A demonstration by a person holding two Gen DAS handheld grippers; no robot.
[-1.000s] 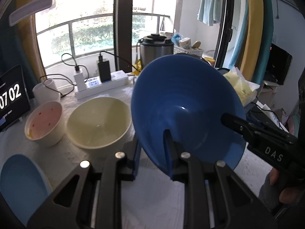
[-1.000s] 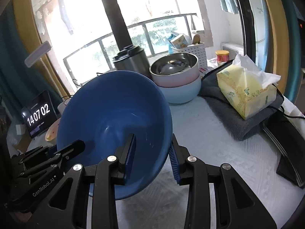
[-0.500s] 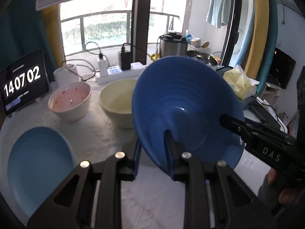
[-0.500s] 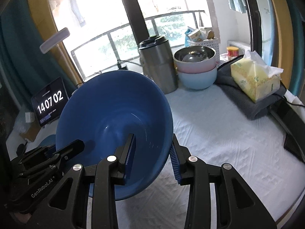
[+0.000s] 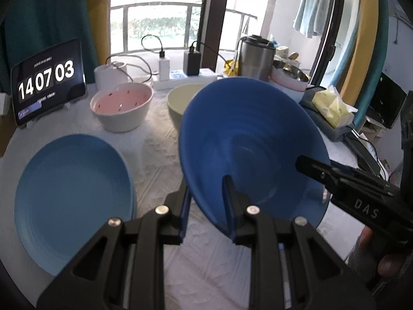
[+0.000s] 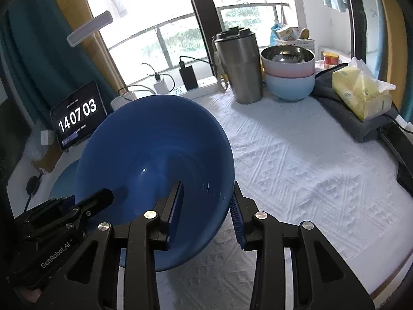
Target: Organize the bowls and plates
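Dark blue bowl held off worktop, tilted, mouth toward cameras. Left gripper jaws pinching near rim, one finger inside, one outside. Right gripper jaws pinching opposite rim likewise.

Key relation: in left view, blue plate lies lower left of bowl, flat on worktop; cream bowl sits directly behind blue bowl, partly hidden; pink bowl upper left. Likely nesting target cream bowl: straight ahead of left jaws; left gripper judged nearer.
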